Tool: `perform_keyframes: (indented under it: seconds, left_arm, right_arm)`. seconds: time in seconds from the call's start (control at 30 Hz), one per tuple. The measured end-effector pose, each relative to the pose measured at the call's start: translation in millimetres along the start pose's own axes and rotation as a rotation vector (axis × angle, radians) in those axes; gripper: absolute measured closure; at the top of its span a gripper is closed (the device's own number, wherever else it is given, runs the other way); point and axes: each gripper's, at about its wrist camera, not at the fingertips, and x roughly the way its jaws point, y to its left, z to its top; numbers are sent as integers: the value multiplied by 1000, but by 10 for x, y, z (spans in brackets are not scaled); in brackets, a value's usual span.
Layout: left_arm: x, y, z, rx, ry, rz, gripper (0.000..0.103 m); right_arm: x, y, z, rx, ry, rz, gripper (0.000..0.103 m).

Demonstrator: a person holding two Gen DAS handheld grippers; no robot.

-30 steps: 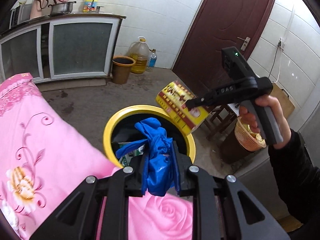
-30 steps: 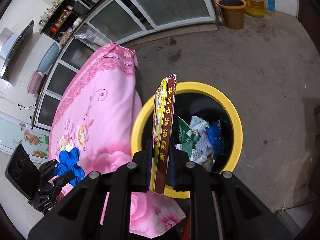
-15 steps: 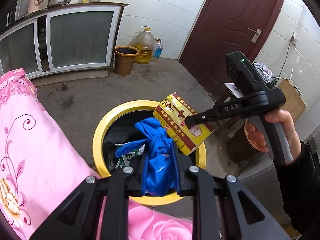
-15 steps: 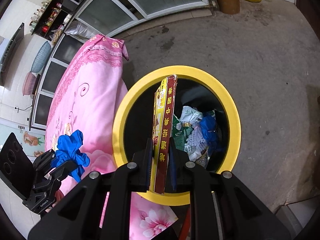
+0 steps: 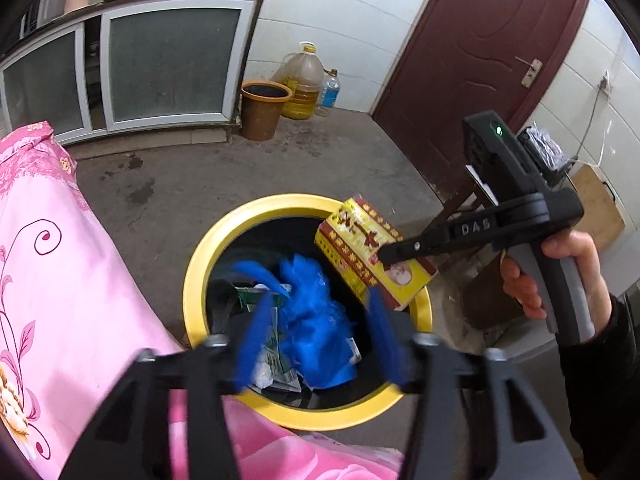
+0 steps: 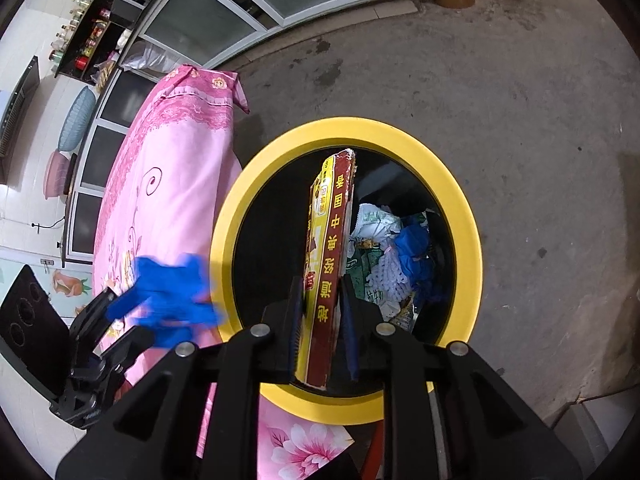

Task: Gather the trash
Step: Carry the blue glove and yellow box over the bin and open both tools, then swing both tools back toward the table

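Observation:
A yellow-rimmed trash bin point(image 5: 200, 280) point(image 6: 464, 216) stands on the floor with trash inside. My left gripper point(image 5: 316, 340) is above its near rim with the jaws spread and blurred; a blue plastic bag point(image 5: 316, 320) sits loose between them over the bin. In the right wrist view the blue bag point(image 6: 168, 292) is blurred beside the left gripper point(image 6: 116, 328). My right gripper point(image 6: 320, 332) is shut on a red and yellow flat box point(image 6: 328, 256) held edge-up over the bin; the box also shows in the left wrist view point(image 5: 368, 252).
A pink floral cloth point(image 5: 60, 280) covers a surface left of the bin. A brown bucket point(image 5: 262, 108), an oil jug point(image 5: 304, 80) and a bottle stand by the far wall. A dark red door point(image 5: 480, 60) and a wooden stool point(image 5: 464, 200) are at right.
My left gripper has moved over the bin and its jaws have opened, letting go of the blue bag. My right gripper has carried the box over the bin opening.

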Motion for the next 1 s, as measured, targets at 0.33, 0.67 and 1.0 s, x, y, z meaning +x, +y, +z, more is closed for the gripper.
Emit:
perform_keyframes:
  seconds: [0.33, 0.67, 1.0]
  left_arm:
    - [-351, 49, -42, -47, -88, 16, 11]
    - [-1263, 337, -535, -13, -181, 76, 8]
    - [-2292, 954, -1454, 100, -155, 292, 8]
  right_arm:
    - [9, -78, 31, 50, -10, -11, 59]
    - [-99, 407, -179, -53, -10, 63, 59]
    - [315, 1625, -504, -290, 99, 139, 53]
